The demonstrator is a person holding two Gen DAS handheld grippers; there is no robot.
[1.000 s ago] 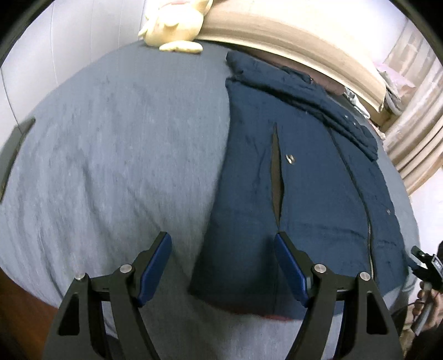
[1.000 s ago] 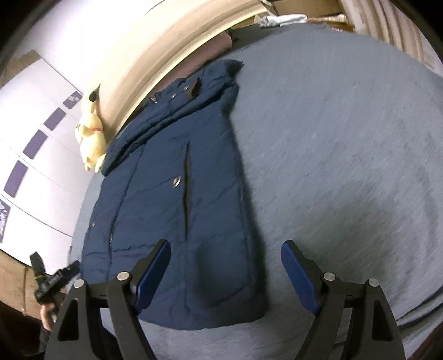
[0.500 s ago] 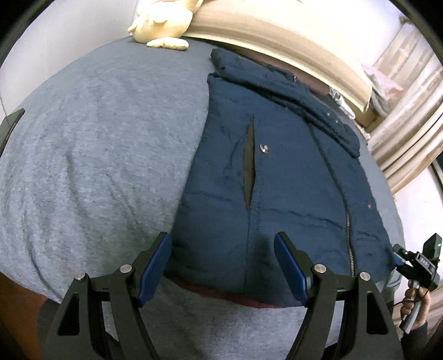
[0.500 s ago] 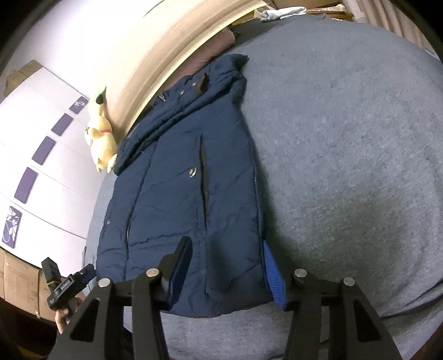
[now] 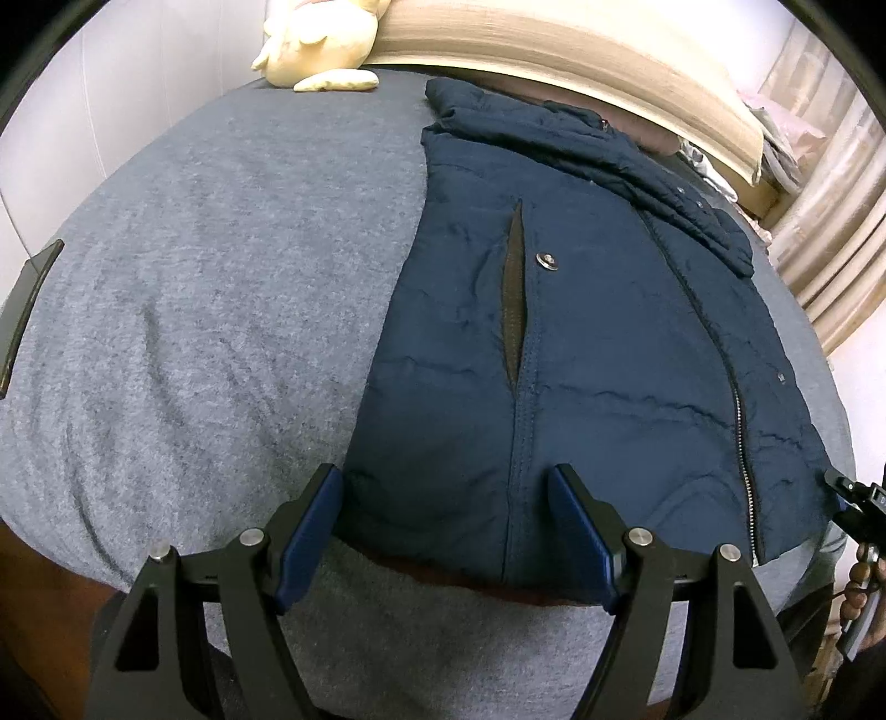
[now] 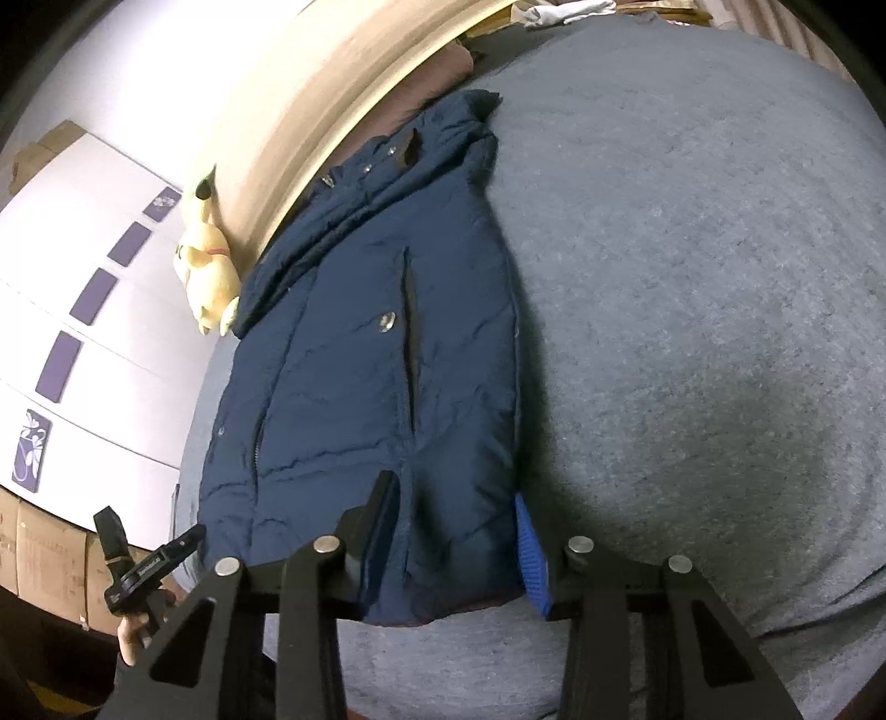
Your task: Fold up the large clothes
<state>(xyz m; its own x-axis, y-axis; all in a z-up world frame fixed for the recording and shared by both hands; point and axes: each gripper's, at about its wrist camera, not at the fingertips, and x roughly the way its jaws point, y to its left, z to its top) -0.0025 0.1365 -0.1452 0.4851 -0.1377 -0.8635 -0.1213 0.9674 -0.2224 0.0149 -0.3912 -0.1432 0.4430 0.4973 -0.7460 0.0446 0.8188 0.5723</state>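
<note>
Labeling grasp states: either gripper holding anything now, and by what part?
Nothing held. Left gripper and right gripper are both open, straddling the navy jacket's bottom hem.

One navy jacket [image 5: 581, 343] lies on one grey bed [image 5: 221, 277]. One yellow stuffed toy [image 5: 315, 39] sits at the bed's head, by one beige headboard [image 5: 554, 50]. Two claws show: the left claw [image 5: 446, 531] and the right claw [image 6: 454, 531]. The jacket front shows two pocket slits, one [image 5: 512, 288] in the left view and one [image 6: 411, 332] in the right, each with one snap button beside it. Five purple panels mark the white wall [image 6: 83, 360].
</note>
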